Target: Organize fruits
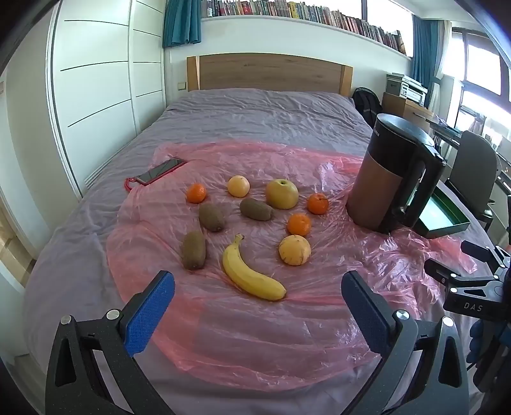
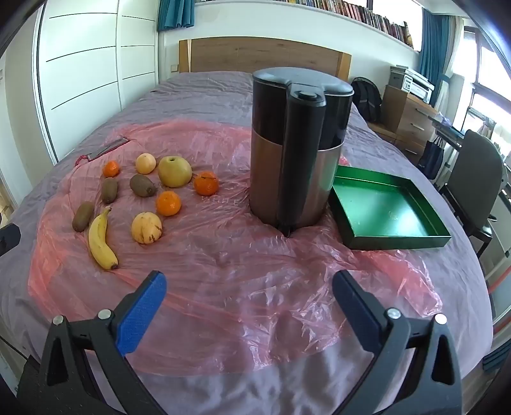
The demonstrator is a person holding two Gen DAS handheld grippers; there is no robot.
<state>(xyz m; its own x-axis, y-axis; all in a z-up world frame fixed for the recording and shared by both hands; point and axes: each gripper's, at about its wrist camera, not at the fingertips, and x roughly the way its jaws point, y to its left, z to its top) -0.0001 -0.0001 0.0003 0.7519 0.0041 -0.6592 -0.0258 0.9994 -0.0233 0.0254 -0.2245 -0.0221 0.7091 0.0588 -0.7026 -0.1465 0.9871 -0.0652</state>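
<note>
1. Left gripper (image 1: pixel 258 289): jaws spread wide, holding nothing, hovering over the near edge of the pink plastic sheet (image 1: pixel 255 335). Right gripper (image 2: pixel 249 289): likewise spread wide and holding nothing, above a bare, crumpled stretch of the same sheet.
2. Surface: the sheet is wrinkled and lies over a grey bedspread (image 1: pixel 255 108) that covers the whole bed.
3. Fruit, all loose on the sheet, none touching another: a banana (image 1: pixel 250 271) nearest; a kiwi (image 1: pixel 194 250) to its left; a pale yellow fruit (image 1: pixel 294 250) to its right.
4. Middle band: two more kiwis (image 1: pixel 211 217) (image 1: pixel 256 209) and a mandarin (image 1: pixel 299 224).
5. Far band: mandarin (image 1: pixel 196 193), pale round fruit (image 1: pixel 238 186), large yellow-green apple-like fruit (image 1: pixel 282 193), mandarin (image 1: pixel 317 203).
6. Right of the fruit: an upright kettle (image 2: pixel 297 150), lid shut. Just beside it, to its right, a green tray (image 2: pixel 444 237) with nothing visible inside.
7. Far left on the sheet's edge: a phone (image 1: pixel 159 170).
8. Room: wooden headboard (image 1: pixel 270 71), white wardrobe (image 1: pixel 95 79) left, bookshelf (image 1: pixel 303 12) above, office chair (image 2: pixel 476 172) and drawers right.
</note>
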